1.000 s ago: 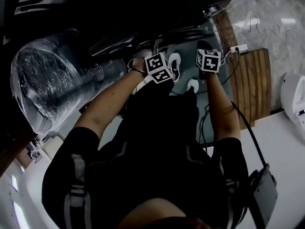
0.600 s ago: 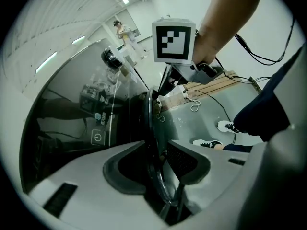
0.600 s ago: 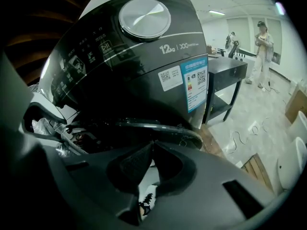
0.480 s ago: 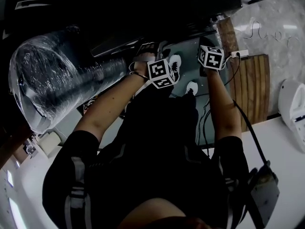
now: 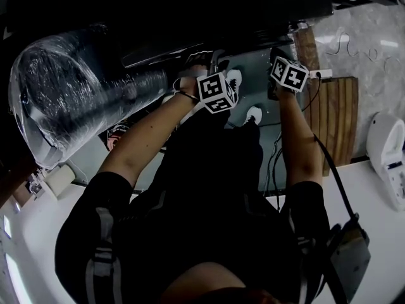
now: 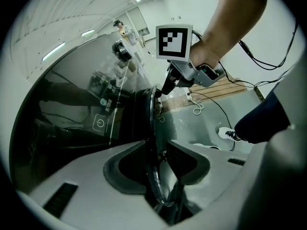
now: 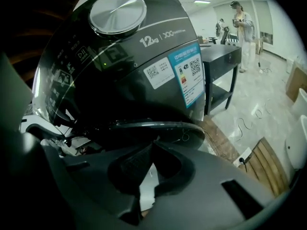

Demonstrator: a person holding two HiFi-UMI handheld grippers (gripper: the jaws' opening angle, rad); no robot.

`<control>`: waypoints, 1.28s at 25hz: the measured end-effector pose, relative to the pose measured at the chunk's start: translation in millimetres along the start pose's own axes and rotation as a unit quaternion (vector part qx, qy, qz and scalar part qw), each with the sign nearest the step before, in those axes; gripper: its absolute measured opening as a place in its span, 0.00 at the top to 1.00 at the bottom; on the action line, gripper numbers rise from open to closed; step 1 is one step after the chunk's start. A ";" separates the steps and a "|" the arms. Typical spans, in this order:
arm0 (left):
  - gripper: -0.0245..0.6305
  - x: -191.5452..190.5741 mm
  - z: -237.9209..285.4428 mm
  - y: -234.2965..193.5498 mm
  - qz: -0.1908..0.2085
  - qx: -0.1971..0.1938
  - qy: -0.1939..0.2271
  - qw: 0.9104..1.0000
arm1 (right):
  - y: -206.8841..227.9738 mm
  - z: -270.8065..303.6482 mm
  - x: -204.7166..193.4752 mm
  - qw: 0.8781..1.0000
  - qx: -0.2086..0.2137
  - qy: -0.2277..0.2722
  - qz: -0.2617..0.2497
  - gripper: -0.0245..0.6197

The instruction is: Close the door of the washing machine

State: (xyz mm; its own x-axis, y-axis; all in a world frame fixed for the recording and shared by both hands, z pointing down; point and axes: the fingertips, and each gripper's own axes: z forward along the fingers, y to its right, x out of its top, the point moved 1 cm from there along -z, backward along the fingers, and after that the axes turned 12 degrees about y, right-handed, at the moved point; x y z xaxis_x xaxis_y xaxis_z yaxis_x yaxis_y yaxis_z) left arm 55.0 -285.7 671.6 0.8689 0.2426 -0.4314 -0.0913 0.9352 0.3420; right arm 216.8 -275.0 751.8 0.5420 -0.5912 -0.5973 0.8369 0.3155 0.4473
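The washing machine (image 7: 120, 71) is dark, with a silver knob (image 7: 117, 13) and stickers on its front. Its round door shows edge-on as a thin dark rim (image 6: 153, 114). That rim runs between the jaws of my left gripper (image 6: 158, 162), close to the left pad, with a gap to the right pad, so it is open. My right gripper (image 7: 152, 150) is shut on nothing, its jaws having just closed, and its tip (image 6: 166, 87) is at the top of the door rim (image 7: 153, 126). In the head view both marker cubes (image 5: 215, 92) (image 5: 290, 73) hover at the machine's dark front.
A big plastic-wrapped cylinder (image 5: 69, 100) lies at the left. Wooden slats (image 5: 335, 119), a power strip (image 5: 319, 73) with cables and a white appliance (image 5: 389, 163) are at the right. A black table (image 7: 218, 56) and a person (image 7: 242, 28) stand farther back.
The right gripper's cube has shifted slightly right in the picture and rolled. The left arm has stayed where it was.
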 end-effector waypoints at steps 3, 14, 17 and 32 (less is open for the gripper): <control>0.78 -0.9 -0.6 -3.5 -0.006 0.009 0.001 1.000 | 1.4 4.9 2.8 0.999 0.017 0.007 -0.028 0.96; 0.79 0.3 -1.6 -9.4 -0.034 0.015 0.012 0.999 | 1.5 12.3 8.6 0.996 0.055 0.026 -0.062 0.96; 0.79 -1.2 -4.1 -7.0 -0.068 0.010 0.016 0.997 | 1.2 10.3 8.4 0.996 0.047 0.028 -0.077 0.96; 0.82 5.7 -62.9 6.8 -0.201 0.053 0.054 0.977 | -17.4 -70.8 15.5 0.987 0.078 0.037 -0.135 0.95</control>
State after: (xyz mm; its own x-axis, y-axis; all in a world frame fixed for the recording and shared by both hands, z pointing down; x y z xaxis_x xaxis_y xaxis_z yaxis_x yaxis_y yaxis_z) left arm 28.7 -261.8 618.9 0.7675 -0.1083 -0.6318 0.3029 0.9299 0.2087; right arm 216.0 -237.1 687.6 0.3090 -0.5808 -0.7531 0.9331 0.0318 0.3583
